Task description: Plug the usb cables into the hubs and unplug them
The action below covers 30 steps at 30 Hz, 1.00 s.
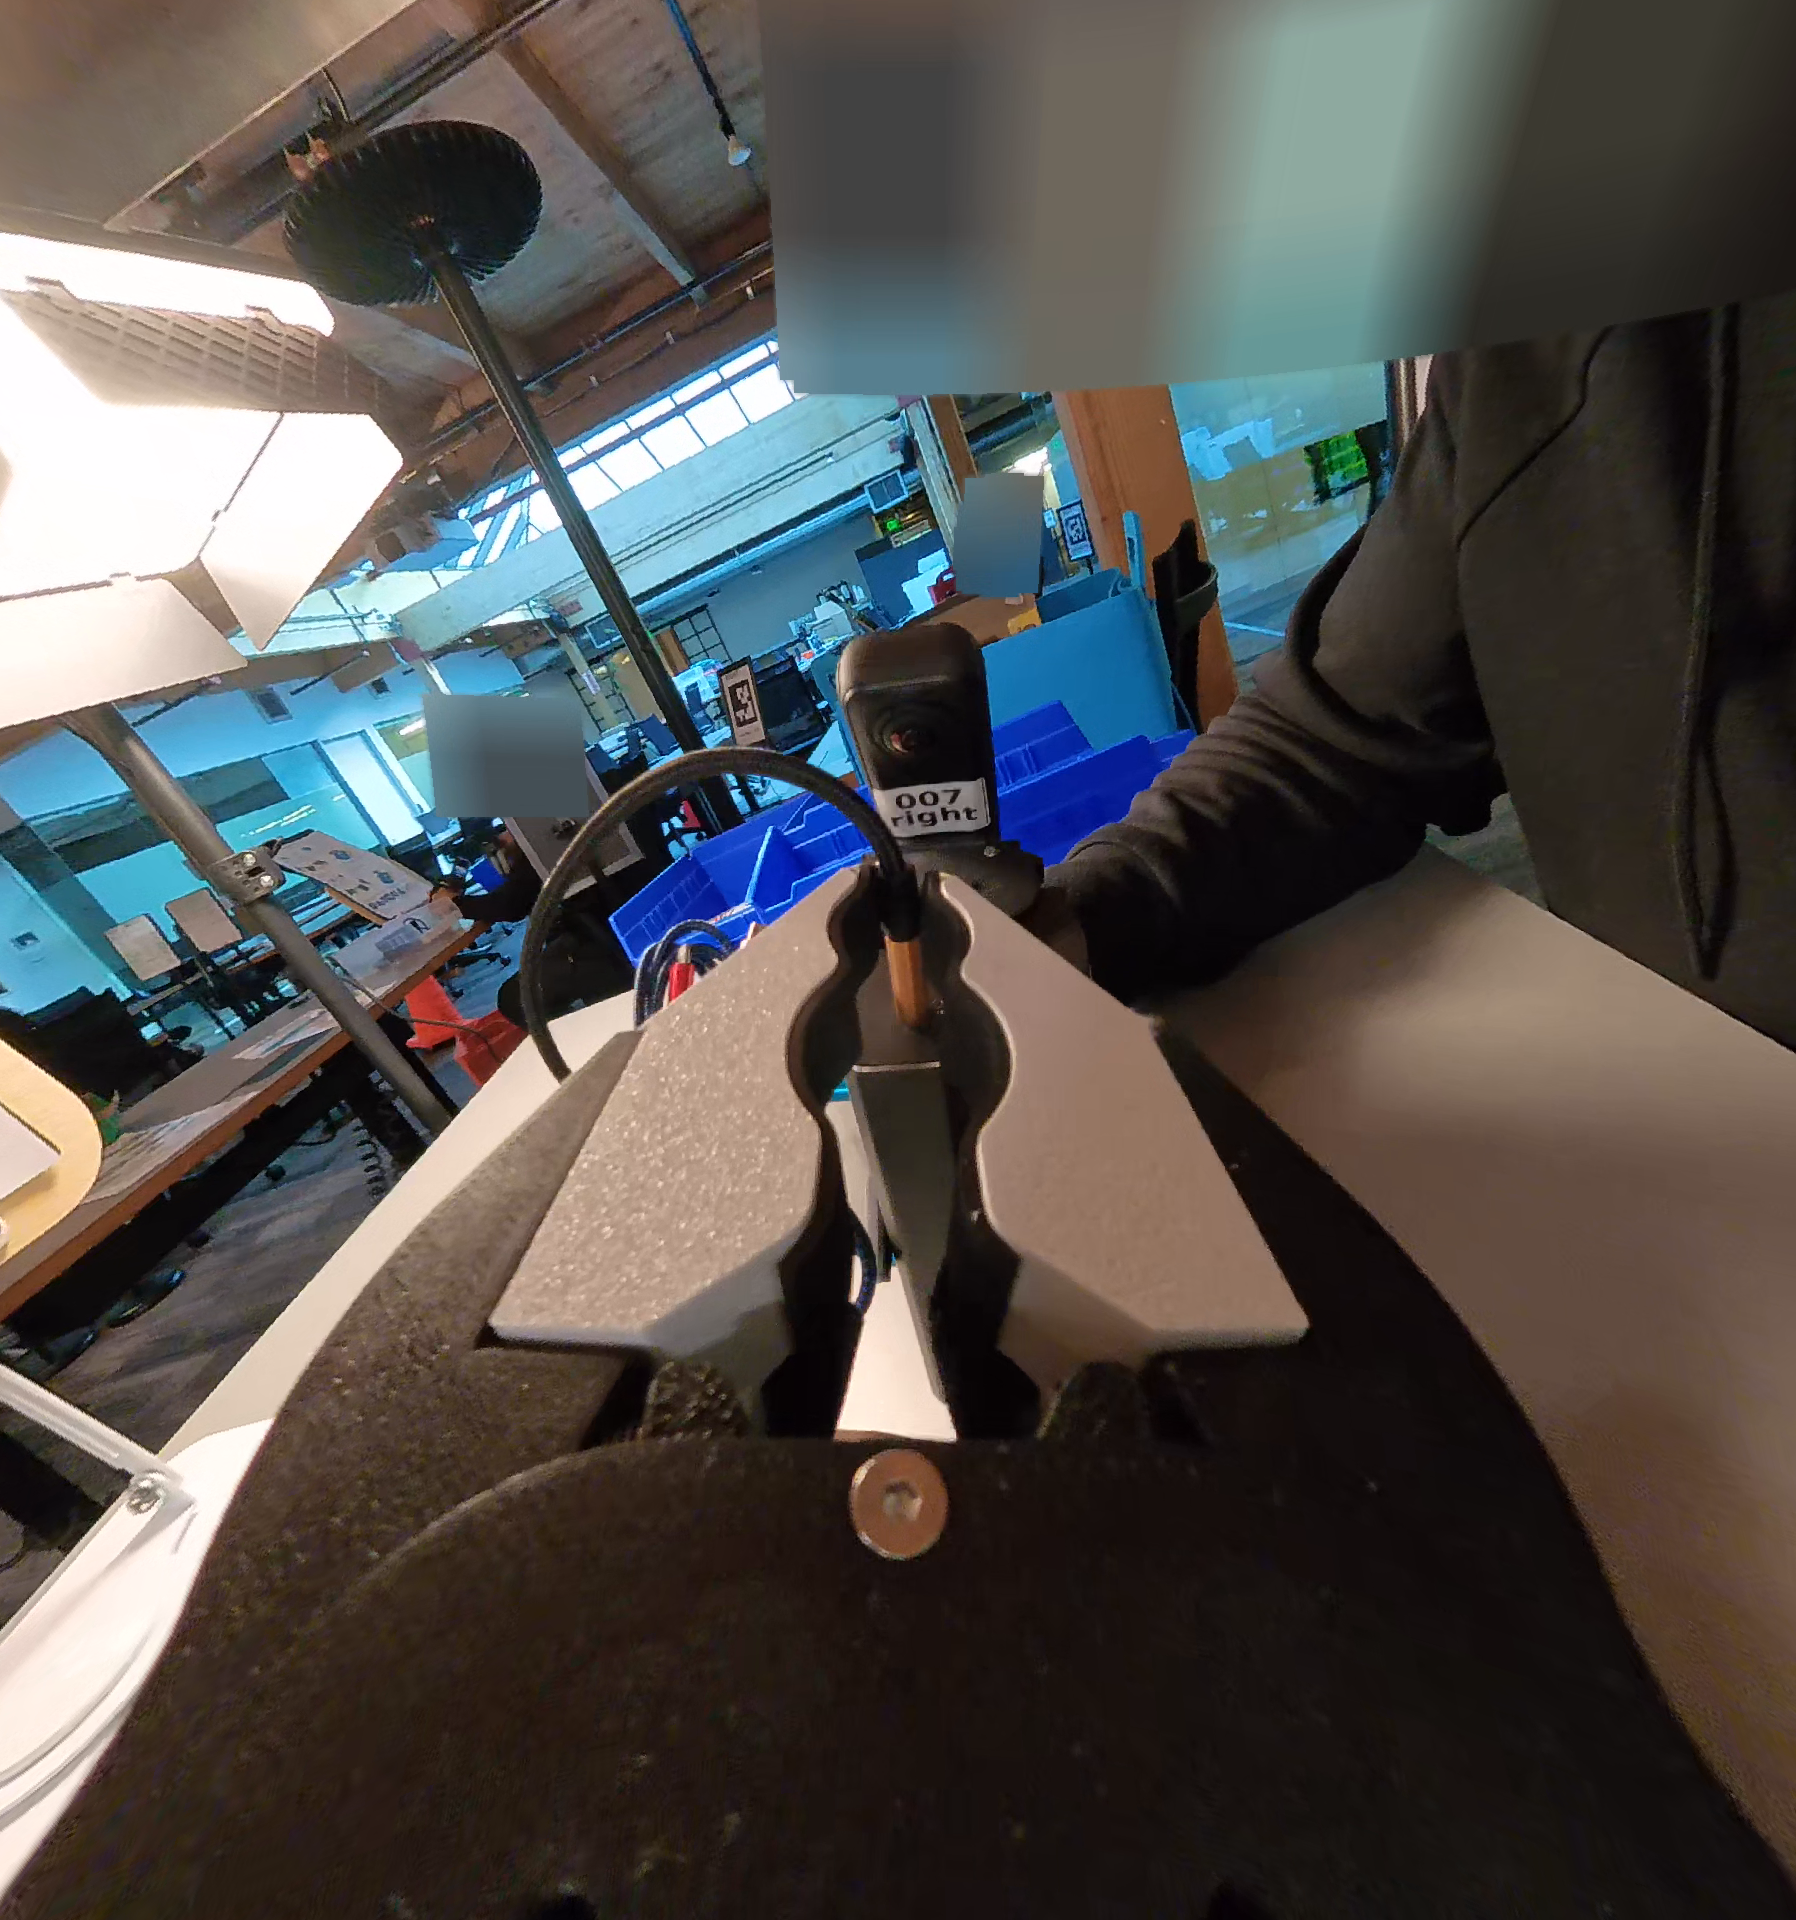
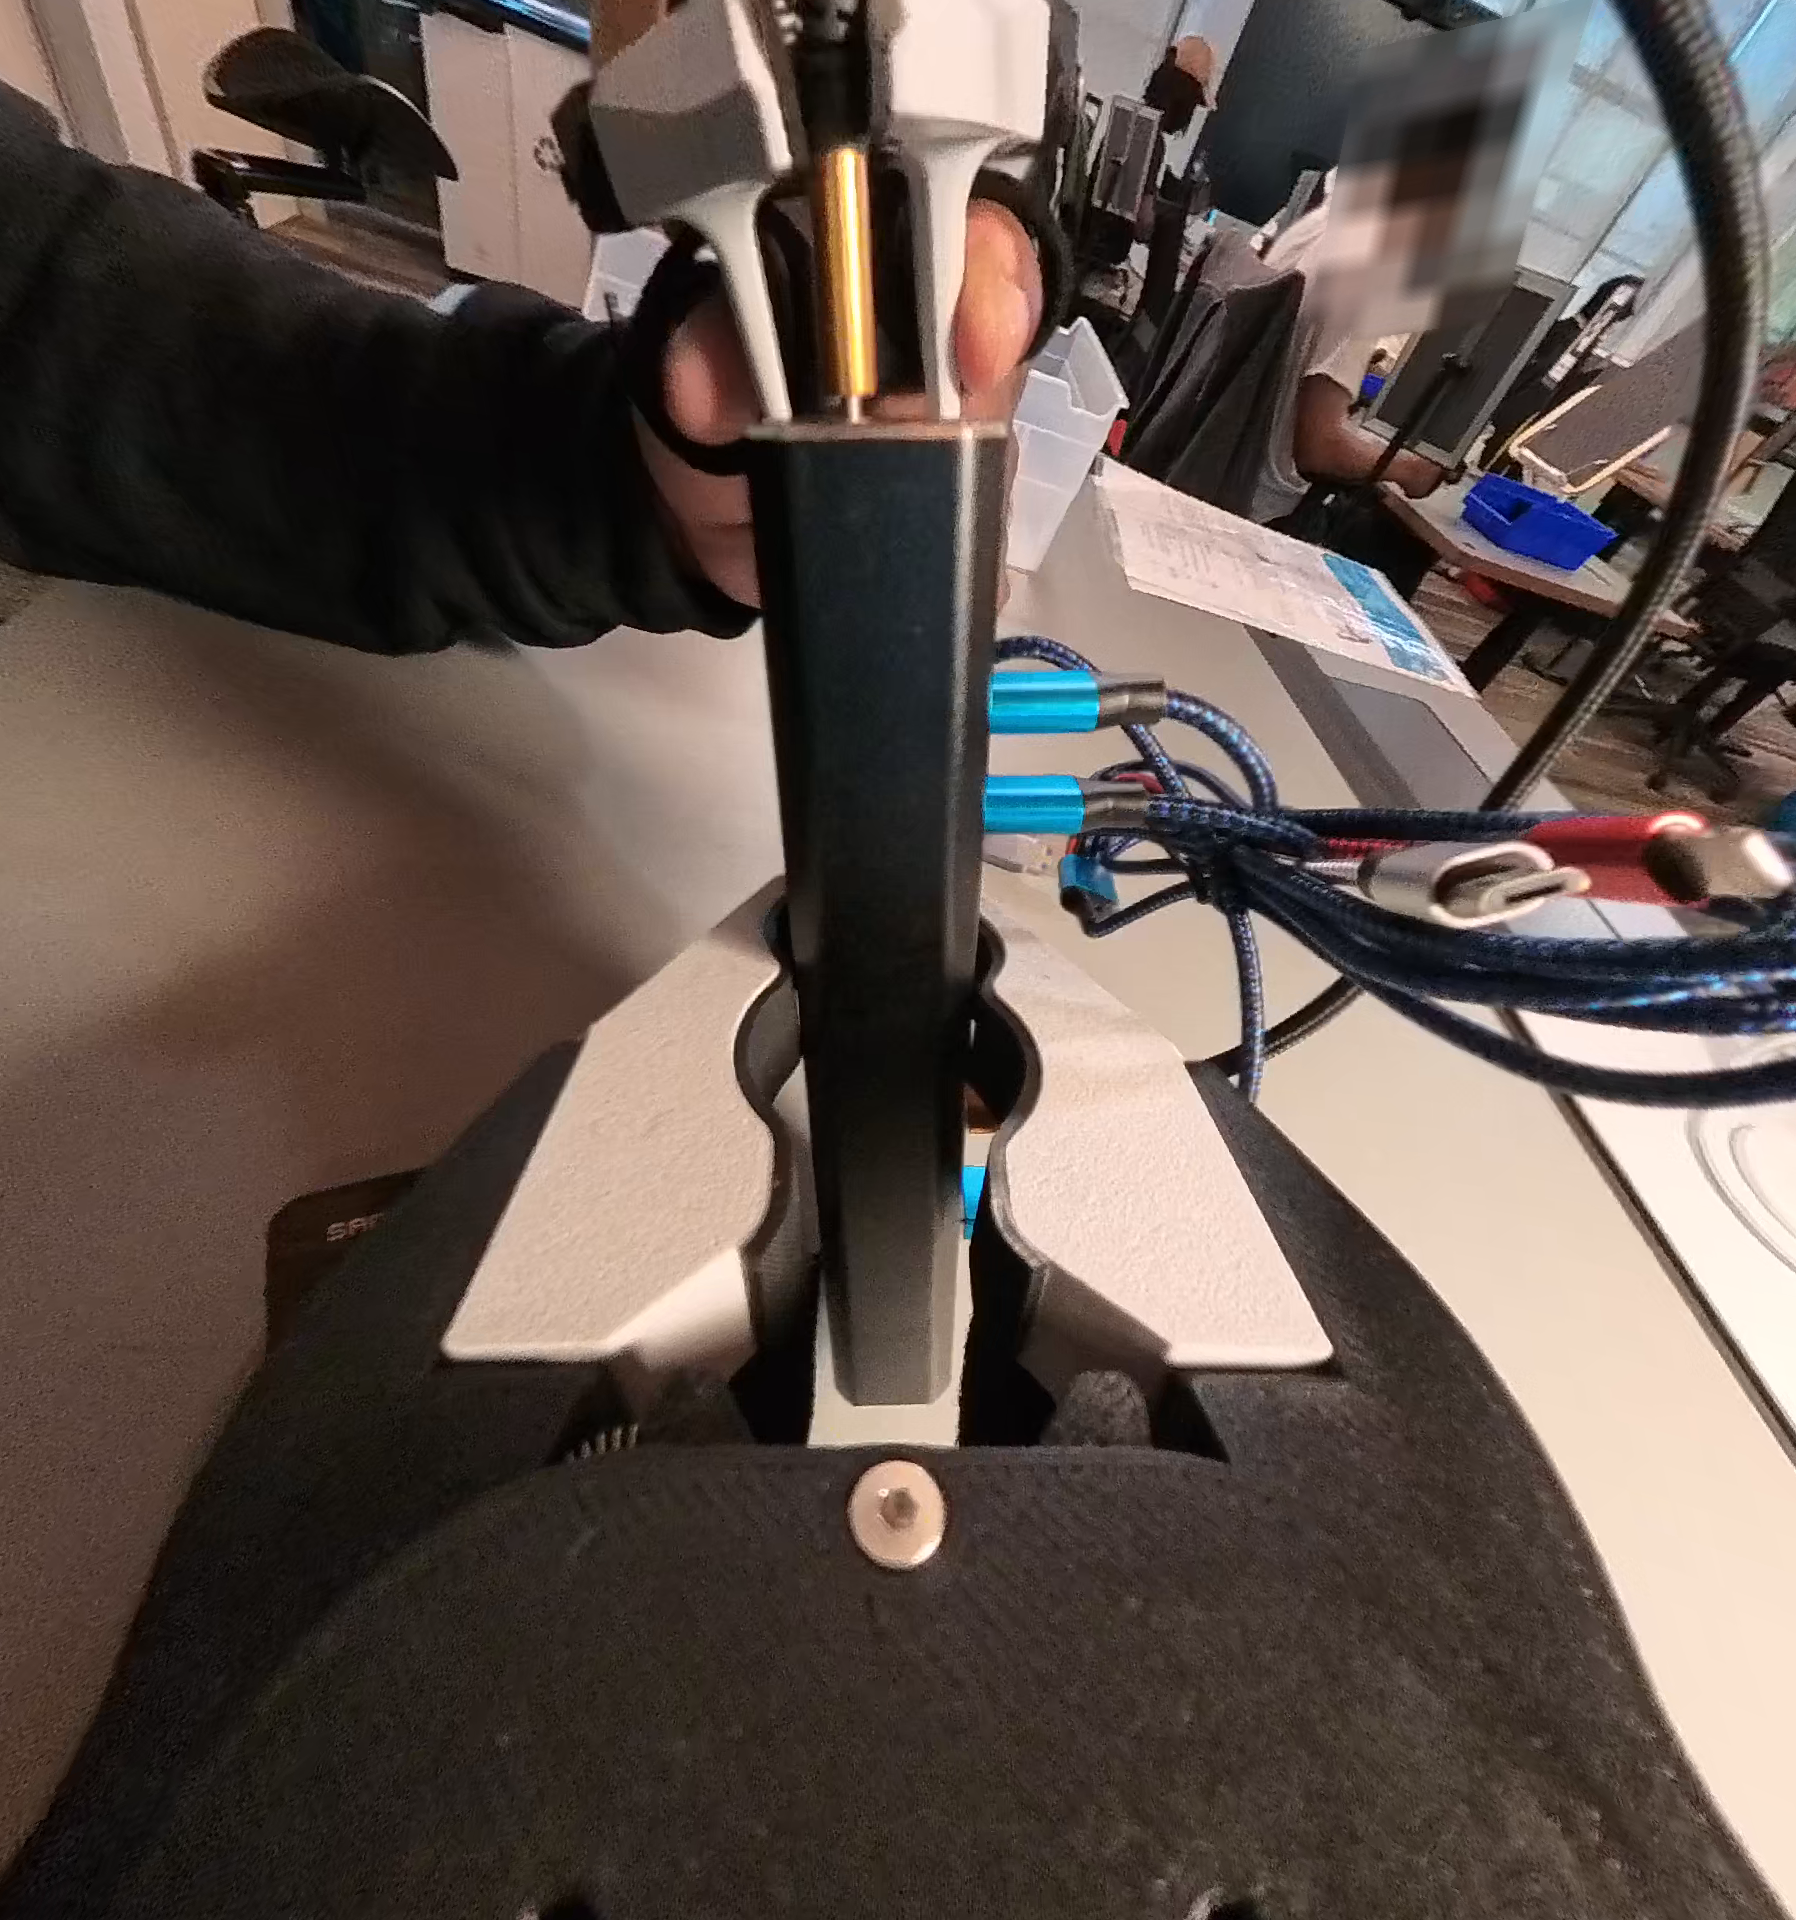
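Now my right gripper [image 2: 889, 997] clamps the dark hub [image 2: 878, 831] while my left gripper [image 1: 899, 935] pinches the gold plug [image 1: 909, 977] at the hub's end port. Seated or not, I cannot tell; next, I judge, a straight pull or push along the hub's axis.

Each gripper, left [image 1: 899, 997] and right [image 2: 878, 1039], has pale grey angular fingers [image 1: 686, 1153] with wavy inner edges on a black textured body, a silver hex screw [image 2: 896, 1513] just behind them. The person wears a black sleeve [image 2: 250, 436] and a black hoodie [image 1: 1642, 644].

The hub's [image 2: 878, 883] near end sits hidden between the right gripper's [image 2: 889, 997] jaws.
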Motion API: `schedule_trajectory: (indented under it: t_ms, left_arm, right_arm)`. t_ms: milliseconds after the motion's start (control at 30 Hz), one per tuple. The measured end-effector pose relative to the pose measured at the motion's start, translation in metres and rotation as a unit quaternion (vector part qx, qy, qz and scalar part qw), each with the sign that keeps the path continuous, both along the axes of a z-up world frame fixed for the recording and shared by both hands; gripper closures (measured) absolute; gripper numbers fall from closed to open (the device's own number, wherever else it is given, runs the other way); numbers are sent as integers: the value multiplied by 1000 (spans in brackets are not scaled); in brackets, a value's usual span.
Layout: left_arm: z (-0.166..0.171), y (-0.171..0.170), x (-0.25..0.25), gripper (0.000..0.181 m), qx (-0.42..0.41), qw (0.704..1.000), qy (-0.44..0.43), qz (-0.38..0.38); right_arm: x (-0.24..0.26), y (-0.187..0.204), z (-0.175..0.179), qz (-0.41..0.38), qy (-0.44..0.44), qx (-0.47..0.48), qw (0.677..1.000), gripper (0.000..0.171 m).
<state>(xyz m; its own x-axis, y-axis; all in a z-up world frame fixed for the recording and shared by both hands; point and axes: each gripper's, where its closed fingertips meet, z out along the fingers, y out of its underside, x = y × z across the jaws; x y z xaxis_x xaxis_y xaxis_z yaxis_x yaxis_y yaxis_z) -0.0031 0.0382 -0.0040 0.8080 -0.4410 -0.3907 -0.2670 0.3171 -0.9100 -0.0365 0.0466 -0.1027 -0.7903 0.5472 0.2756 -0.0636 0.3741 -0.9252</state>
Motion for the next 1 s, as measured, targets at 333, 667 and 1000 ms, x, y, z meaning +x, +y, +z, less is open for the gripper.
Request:
schedule_trajectory:
  t_ms: [333,667,1000]
  left_arm:
    - [-10,-1,-6,170,-37,999,25,12]
    - [-19,4,-12,169,-67,997,19,20]
    - [-25,5,-19,169,-114,993,-30,5]
  right_arm:
    - [-4,6,-2,-23,-1,37,999,146]
    - [-7,13,-5,-37,-9,61,997,147]
    - [-10,20,-8,-48,-20,81,995,146]
